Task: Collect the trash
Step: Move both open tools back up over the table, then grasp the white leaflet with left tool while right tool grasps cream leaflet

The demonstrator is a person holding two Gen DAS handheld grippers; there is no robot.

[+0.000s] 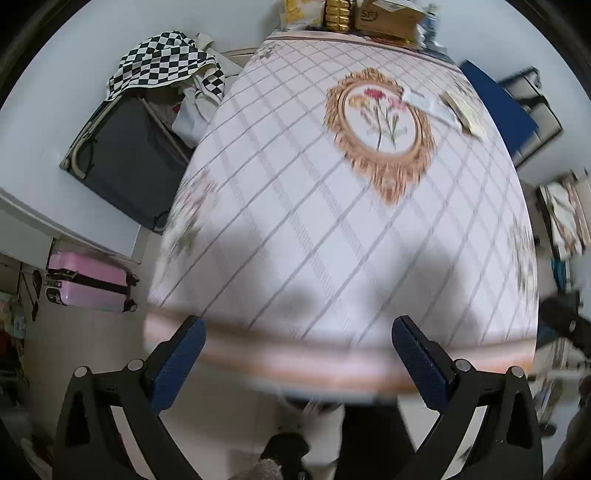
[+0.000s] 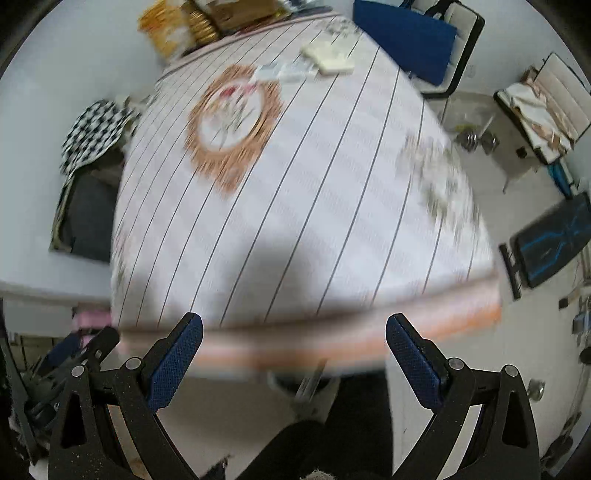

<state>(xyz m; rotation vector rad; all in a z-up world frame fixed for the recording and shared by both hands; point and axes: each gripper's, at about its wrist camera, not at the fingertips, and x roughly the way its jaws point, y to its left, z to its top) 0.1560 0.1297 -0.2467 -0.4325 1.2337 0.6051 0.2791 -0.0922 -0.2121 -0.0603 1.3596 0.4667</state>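
A table with a white checked cloth [image 1: 295, 206] and a gold floral medallion fills both views. Far across it lie a flat white wrapper [image 1: 428, 105] and a pale cream packet [image 1: 463, 112]; they also show in the right wrist view as the wrapper [image 2: 286, 72] and the packet [image 2: 328, 57]. My left gripper [image 1: 299, 354] is open and empty, held high over the table's near edge. My right gripper [image 2: 293, 350] is open and empty, also over the near edge. Both views are motion-blurred.
Boxes and yellow snack packs [image 1: 369, 14] crowd the far table end. A chair with a checkered cloth [image 1: 166, 62] stands left, a blue-cushioned chair [image 2: 410, 37] right. A pink suitcase [image 1: 90, 282] lies on the floor at the left. A dark bench [image 2: 554, 243] stands at the right.
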